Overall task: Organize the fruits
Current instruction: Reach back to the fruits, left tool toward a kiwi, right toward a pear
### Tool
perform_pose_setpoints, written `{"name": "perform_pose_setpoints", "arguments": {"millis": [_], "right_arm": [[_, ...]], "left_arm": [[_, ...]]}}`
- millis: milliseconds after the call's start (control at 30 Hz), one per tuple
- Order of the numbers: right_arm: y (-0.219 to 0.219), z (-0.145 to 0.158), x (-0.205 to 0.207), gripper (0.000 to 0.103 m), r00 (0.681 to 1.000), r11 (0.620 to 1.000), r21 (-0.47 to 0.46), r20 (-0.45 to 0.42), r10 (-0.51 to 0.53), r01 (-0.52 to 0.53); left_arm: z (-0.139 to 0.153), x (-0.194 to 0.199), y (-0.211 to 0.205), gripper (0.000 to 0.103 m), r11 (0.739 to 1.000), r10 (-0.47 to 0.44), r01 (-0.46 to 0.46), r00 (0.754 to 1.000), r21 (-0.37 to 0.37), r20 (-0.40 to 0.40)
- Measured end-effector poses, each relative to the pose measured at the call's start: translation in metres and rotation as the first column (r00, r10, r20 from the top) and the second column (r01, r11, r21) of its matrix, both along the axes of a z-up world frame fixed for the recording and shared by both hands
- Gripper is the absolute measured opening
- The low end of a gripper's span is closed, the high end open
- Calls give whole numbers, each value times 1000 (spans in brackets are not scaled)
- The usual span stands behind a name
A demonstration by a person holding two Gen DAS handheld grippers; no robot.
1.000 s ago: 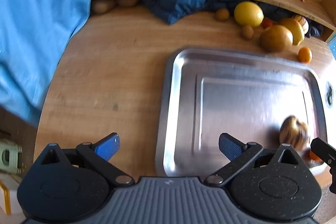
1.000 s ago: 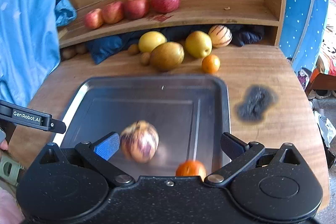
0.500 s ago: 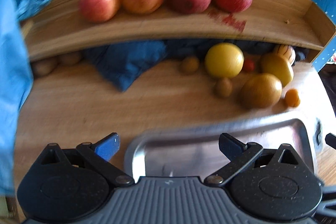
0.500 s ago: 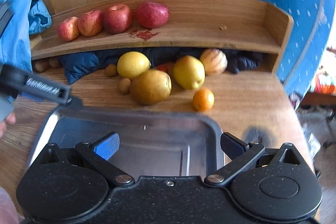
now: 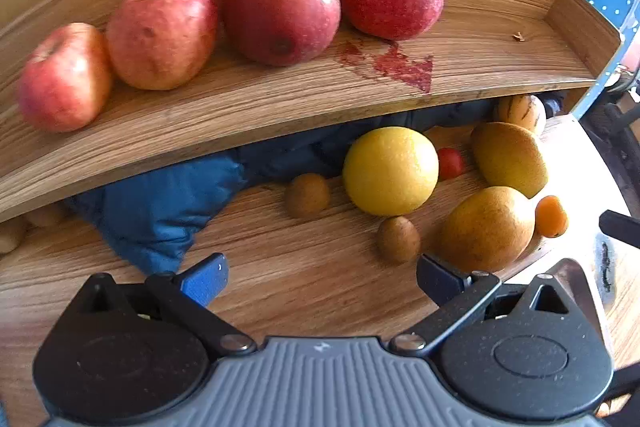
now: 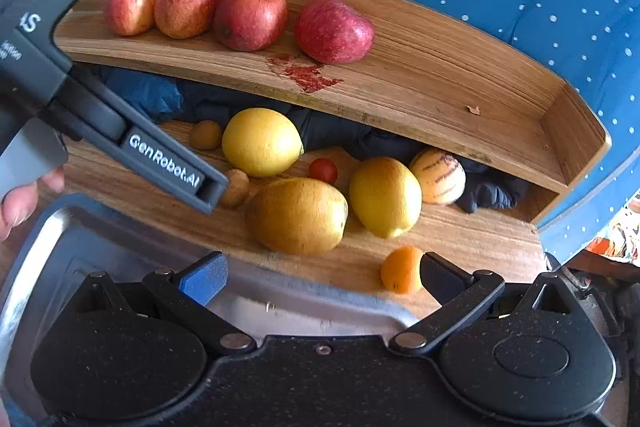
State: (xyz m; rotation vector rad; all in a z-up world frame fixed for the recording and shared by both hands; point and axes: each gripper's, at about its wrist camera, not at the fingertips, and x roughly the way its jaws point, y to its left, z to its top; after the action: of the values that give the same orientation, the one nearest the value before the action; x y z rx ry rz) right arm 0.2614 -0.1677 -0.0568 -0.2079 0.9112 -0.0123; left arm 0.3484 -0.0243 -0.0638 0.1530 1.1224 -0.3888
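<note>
My left gripper (image 5: 320, 277) spread, empty; kiwi (image 5: 399, 239) just ahead. Right gripper (image 6: 322, 277) spread, empty; mandarin (image 6: 401, 270) beside right finger.

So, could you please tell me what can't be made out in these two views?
- Metal tray: its inside is hidden by the right gripper's body in the right wrist view.
- Pale items under the shelf, left wrist view: cut off at the edge, unidentifiable.
- Striped fruit: half hidden by the shelf.
</note>
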Motion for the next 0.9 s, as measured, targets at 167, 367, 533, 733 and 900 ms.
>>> {"name": "perform_pose_setpoints", "arguments": {"millis": [167,367,533,733,900], "right_arm": [[4,-1,16,99,999,999,-25,-21,33,-33],[5,0,29,92,998,997,-57,-45,48,-51],[8,-4,38,85,997,995,-84,-55,47,-51],[13,-9,45,82,997,995,-86,-62,54,-60],[16,-14,50,79,997,996,-78,-68,46,-51]], "left_arm": [[-6,6,0,99,998,-30,28,999,-63,-19],[-15,8,2,90,990,-64,58,997,-127,-43],[-16,8,2,82,984,-82,79,996,-161,-16],[-15,11,0,65,977,-108,105,994,-188,-2],[-14,13,-1,56,970,-139,134,990,-203,-12]]}}
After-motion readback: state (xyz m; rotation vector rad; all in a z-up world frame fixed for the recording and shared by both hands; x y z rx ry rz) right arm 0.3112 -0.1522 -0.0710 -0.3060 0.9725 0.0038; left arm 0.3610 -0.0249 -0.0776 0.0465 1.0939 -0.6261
